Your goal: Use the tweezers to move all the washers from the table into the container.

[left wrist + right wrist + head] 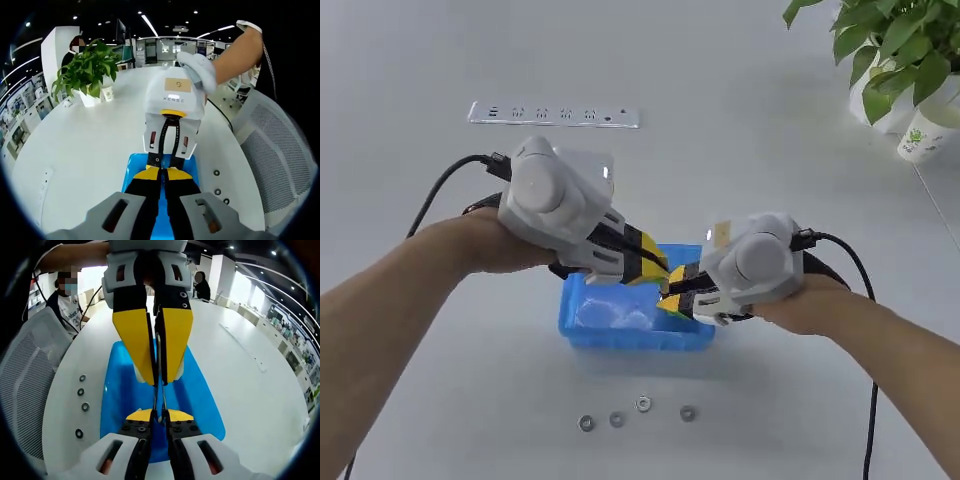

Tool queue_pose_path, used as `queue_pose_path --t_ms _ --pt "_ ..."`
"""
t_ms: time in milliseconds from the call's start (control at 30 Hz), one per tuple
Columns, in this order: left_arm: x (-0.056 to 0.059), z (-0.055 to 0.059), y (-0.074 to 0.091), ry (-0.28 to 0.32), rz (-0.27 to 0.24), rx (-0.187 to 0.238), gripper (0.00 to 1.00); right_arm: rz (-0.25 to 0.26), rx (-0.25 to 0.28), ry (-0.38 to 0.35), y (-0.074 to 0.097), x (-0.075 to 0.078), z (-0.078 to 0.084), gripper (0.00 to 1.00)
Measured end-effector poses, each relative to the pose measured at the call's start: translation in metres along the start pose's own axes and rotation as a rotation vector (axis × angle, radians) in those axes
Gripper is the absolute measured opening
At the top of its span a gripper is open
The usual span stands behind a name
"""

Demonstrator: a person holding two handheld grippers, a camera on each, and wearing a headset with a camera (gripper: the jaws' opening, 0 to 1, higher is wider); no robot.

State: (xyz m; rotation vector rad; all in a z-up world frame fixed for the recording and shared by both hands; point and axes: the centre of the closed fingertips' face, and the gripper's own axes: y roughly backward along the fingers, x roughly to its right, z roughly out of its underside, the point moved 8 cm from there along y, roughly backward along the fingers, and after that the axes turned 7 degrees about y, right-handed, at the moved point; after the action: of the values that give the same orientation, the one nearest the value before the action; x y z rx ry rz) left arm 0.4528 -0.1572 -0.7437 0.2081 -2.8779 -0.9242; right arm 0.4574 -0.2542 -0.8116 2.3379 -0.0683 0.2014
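Right claw [159,415] and left claw [159,382] meet tip to tip over the blue bin [197,405]. Each is closed to a sliver on the thin steel tweezers [160,396] running between them. This looks like the tool being handed over or re-seated, with no pick-up yet begun. Four washers [643,404] lie in a loose row on the white counter [450,400], just beside the bin's near wall. One claw must next take the tweezers alone and angle their tips down to a washer's edge. No washer can be seen in the bin, though a pale patch on its floor in the head view is unclear.
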Motion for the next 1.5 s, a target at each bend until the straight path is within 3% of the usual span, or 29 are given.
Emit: queue_pose_path --t_ms 900,1500 --pt "0.004 -0.006 0.010 0.001 -0.002 0.007 0.06 0.018 0.024 0.017 0.009 -0.002 -0.009 0.11" --pt "0.022 -0.026 0.029 -0.024 -0.010 0.006 0.06 0.053 0.058 0.045 0.031 -0.013 -0.030 0.11"
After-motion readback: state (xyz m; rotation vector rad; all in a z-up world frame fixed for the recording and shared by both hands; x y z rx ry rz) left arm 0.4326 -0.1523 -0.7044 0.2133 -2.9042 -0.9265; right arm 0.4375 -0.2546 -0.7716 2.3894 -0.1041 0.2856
